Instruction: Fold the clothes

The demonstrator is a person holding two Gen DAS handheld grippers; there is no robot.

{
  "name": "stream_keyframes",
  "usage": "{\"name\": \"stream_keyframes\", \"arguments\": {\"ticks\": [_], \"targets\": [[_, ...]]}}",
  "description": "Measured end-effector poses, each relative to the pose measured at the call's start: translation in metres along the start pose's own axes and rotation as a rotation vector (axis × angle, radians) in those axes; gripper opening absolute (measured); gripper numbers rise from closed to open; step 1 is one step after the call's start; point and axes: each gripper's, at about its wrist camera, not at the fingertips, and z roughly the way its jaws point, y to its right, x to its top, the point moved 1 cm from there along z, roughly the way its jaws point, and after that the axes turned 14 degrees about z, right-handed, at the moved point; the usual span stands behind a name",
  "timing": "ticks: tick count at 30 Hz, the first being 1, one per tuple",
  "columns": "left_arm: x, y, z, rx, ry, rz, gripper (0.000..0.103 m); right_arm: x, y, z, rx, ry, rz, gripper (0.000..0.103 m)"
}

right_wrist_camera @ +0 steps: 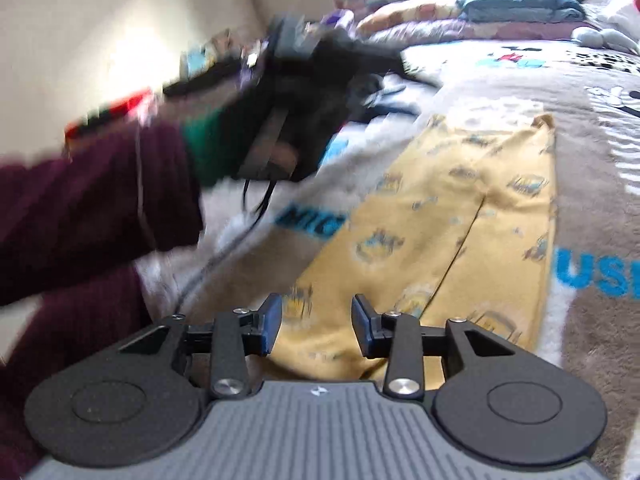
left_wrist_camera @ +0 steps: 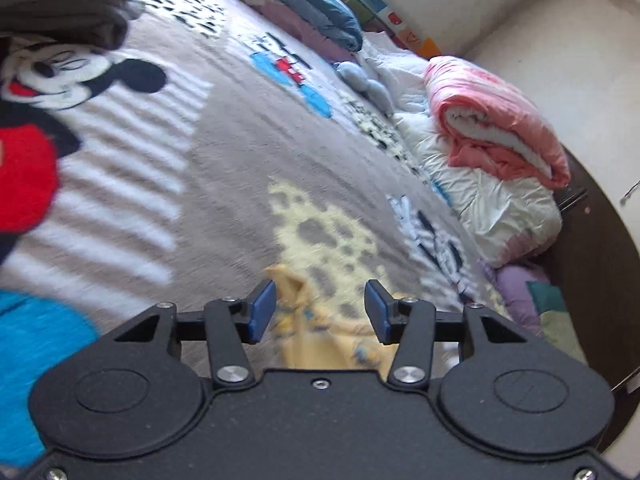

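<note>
Spread over the bed, a cartoon blanket (right_wrist_camera: pixel 592 128) carries the yellow printed garment (right_wrist_camera: pixel 460 216), laid flat beneath the right hand-held gripper (right_wrist_camera: pixel 316 326) and left hand-held gripper (left_wrist_camera: pixel 320 310), both parted and empty.

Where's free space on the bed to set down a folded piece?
Free: the cartoon blanket between the dark clothes pile and the pink quilt roll, and the grey strip right of the yellow printed garment. Crowded: the headboard end, with a blue folded blanket and the white duvet under the roll.
</note>
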Motion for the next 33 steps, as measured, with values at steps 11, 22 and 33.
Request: {"name": "stream_keyframes", "arguments": {"ticks": [11,22,33], "targets": [[-0.02,0.025,-0.005,-0.116,-0.002,0.11,0.047,0.113,0.081,0.002,-0.068,0.177,0.115,0.04],[-0.032,0.026,0.005,-0.147,-0.021,0.098,0.047,0.192,0.137,0.09,-0.118,0.101,0.053,0.039],[-0.034,0.028,0.005,-0.149,-0.027,0.111,0.047,0.198,0.184,0.105,-0.058,0.091,0.283,0.043]]}}
